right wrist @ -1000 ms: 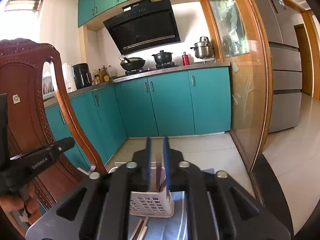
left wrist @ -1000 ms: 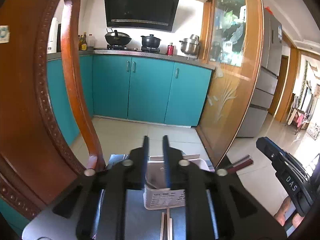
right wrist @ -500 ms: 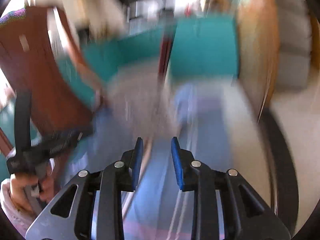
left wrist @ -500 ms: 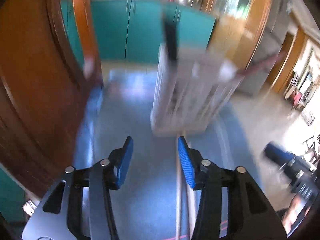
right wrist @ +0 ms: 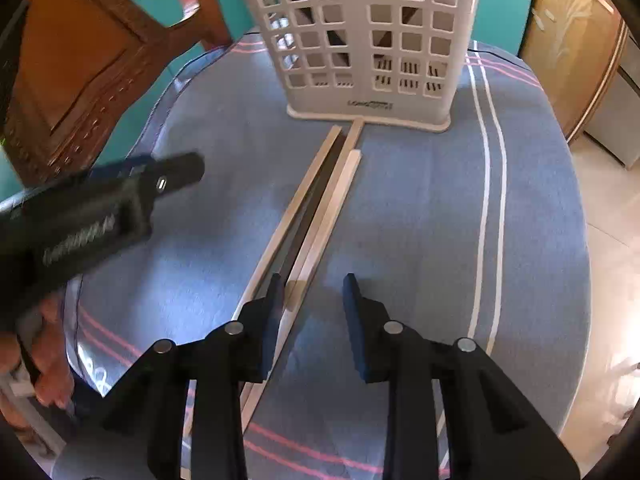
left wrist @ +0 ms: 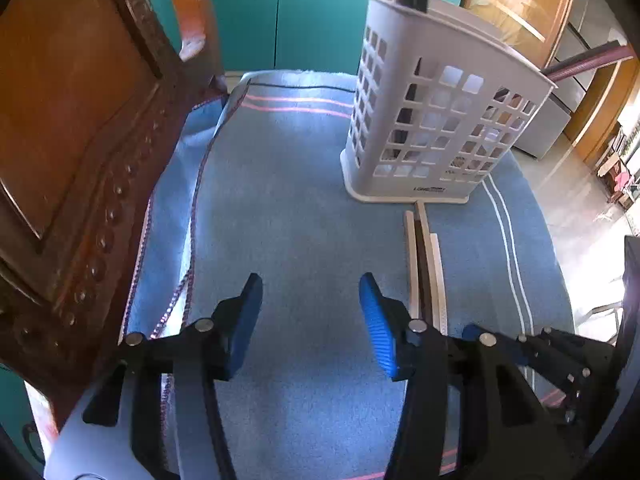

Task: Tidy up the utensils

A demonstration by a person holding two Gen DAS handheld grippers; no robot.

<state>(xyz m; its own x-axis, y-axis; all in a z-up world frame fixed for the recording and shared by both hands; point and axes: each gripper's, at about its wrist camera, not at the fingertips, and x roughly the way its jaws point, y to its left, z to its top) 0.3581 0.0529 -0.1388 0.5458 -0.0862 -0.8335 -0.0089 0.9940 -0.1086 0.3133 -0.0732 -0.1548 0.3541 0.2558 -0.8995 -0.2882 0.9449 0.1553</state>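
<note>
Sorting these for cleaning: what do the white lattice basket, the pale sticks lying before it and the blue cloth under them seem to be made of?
The white lattice basket looks like moulded plastic: smooth matt walls, uniform square holes, a moulded brand mark. The pale sticks look like unfinished light wood or bamboo, squared and matt; a dark one lies between them. The blue cloth looks like towelling: fuzzy nap, woven stripes.

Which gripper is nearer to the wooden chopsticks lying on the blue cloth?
Right. The right gripper hangs directly over the chopsticks; the opening left gripper hangs beside them, empty.
</note>
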